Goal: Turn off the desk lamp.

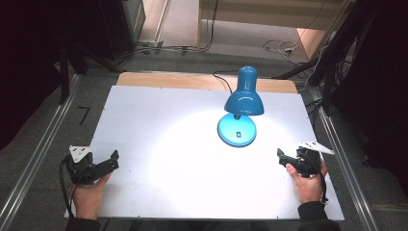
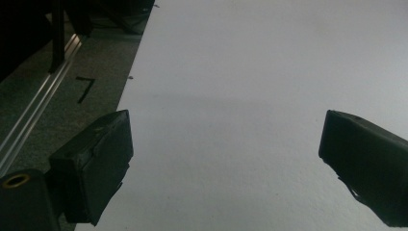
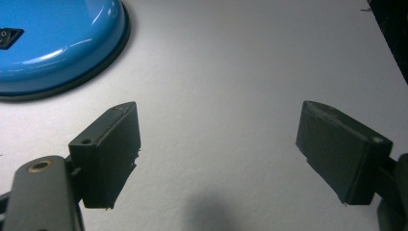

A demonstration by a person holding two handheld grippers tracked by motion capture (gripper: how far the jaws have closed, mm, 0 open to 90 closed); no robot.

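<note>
1. Left gripper (image 1: 111,161): near-left corner of the white table (image 1: 159,202); jaws spread wide, holding nothing.
2. Blue desk lamp (image 1: 244,96): stands lit, right of centre, its shade tilted over the round base (image 1: 236,130), which carries a small black switch (image 1: 237,134).
3. Right gripper (image 1: 280,156): near-right edge, closest to the base; jaws wide, empty.
4. Likely hazard: a push high on the shade could topple the lamp; the cord (image 1: 222,81) behind it may snag.

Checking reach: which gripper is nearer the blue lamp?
The right gripper, near the table's right edge; the lamp base shows between its open jaws' view.
</note>
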